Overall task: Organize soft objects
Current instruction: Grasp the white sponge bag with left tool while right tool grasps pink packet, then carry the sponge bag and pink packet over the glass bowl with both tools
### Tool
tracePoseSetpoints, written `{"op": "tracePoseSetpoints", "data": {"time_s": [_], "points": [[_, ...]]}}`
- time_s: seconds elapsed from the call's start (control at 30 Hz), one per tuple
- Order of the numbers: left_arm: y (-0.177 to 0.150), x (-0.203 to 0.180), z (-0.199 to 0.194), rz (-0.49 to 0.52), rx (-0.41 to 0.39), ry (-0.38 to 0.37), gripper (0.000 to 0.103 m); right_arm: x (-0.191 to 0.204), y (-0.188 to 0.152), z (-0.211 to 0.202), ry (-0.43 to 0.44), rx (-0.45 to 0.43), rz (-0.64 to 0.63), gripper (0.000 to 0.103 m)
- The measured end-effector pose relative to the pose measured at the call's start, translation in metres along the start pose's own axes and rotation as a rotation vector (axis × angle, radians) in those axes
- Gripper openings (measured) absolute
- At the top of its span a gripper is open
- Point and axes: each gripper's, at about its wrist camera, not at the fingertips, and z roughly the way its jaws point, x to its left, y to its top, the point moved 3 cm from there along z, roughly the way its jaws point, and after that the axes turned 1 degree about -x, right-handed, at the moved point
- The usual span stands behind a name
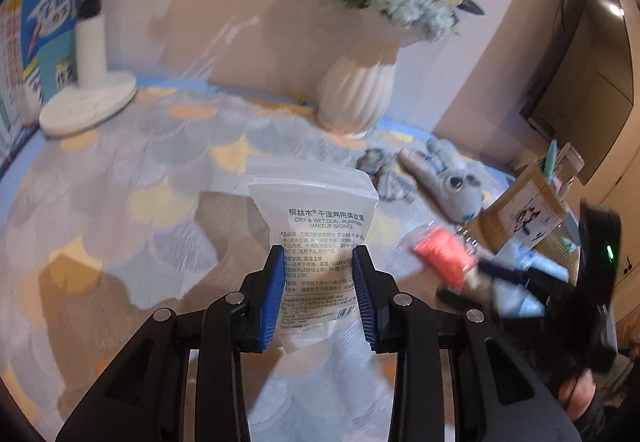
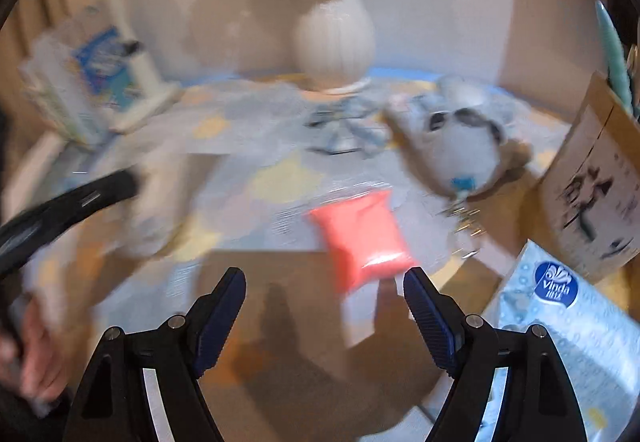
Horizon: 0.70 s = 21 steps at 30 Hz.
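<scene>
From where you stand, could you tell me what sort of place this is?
Most likely a room in a home: a table under a patterned tablecloth, with a white vase of flowers, a lamp base and a plush toy on it, and a dark screen on the wall.

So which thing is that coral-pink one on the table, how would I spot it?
Start at the white ribbed vase at the back of the patterned tablecloth. Come toward the camera, past the grey plush toy. The coral-pink packet in clear wrap lies there, the only bright warm-coloured item among pale blue and grey things.
</scene>
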Motion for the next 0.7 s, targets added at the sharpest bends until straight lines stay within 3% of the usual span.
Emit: {"op": "tracePoseSetpoints", "data": {"time_s": [0.1,0.23,0.27,0.37,0.5,0.7], "points": [[-0.012,0.008,0.007,-0.006,-0.024,-0.036,0.030,-0.009,0.008,0.016,-0.158,0.009,-0.027,0.080],[-0.010,0.014,0.005,-0.031,-0.047,-0.054,0.030,-0.003,0.014,0.030,-0.125,0.022,-0.044,0.080],[-0.010,0.015,0.007,-0.035,-0.038,-0.055,0.030,0.001,0.015,0.033,-0.127,0.023,-0.056,0.075],[-0.010,0.014,0.006,-0.029,-0.040,-0.061,0.030,0.020,0.012,0.029,-0.109,0.004,-0.108,0.040],[-0.011,0.008,0.006,0.003,-0.044,-0.040,0.030,0.046,0.003,0.022,-0.125,0.001,-0.178,0.040],[-0.014,0.003,0.005,0.036,-0.048,-0.014,0.030,0.070,-0.034,-0.004,0.008,0.025,-0.200,0.040]]}}
